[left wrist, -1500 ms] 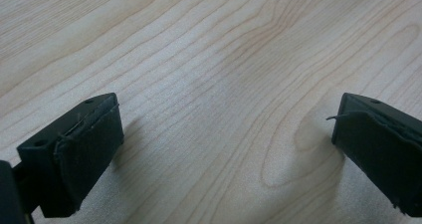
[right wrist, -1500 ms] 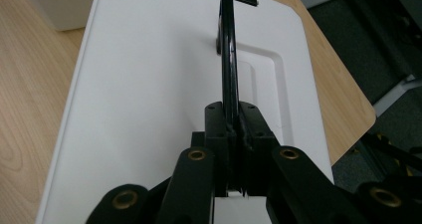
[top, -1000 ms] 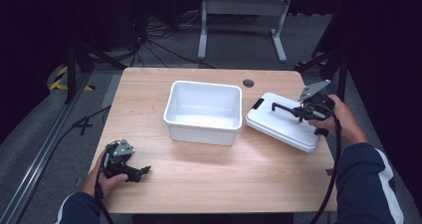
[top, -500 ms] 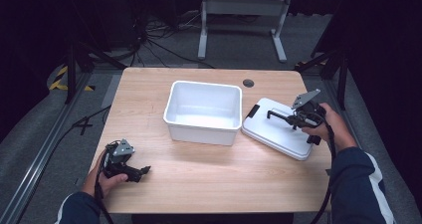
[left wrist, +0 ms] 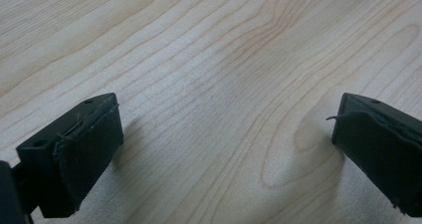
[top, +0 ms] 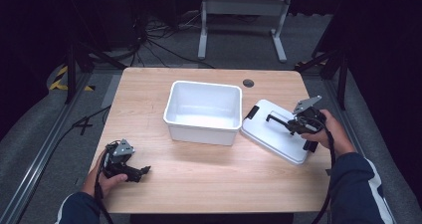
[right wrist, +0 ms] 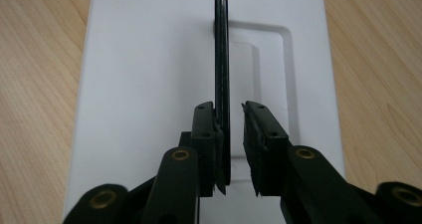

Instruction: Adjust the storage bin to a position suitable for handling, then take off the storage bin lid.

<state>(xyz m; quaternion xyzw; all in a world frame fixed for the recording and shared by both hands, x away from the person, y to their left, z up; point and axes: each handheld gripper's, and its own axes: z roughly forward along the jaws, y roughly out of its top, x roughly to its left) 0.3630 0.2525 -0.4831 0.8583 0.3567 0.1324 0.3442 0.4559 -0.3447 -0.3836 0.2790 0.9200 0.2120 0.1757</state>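
Right gripper view, lower centre: right gripper (right wrist: 230, 149) jaws, just opening, loosely straddle the lid (right wrist: 149, 84)'s black handle (right wrist: 222, 59), which could snag when lifting away.

A pale wood grain with wavy brown lines is shown on the worktop (top: 209, 184) across the middle of the high view. At its centre, a plain white tub (top: 203, 110) is seen. To the right of centre, a white lid (top: 271, 134) with a black handle (right wrist: 222, 74) and black clips is seen. The left gripper (top: 144, 171) at lower left and the right gripper (top: 271, 118) at right are black, each topped by a grey plate. Brass-coloured rivets are seen on the right gripper's black jaws. Dark blue sleeves (top: 361, 184) are seen at the bottom. The floor (top: 45, 134) is grey, with yellow-and-black striped tape (top: 62, 79) at upper left.
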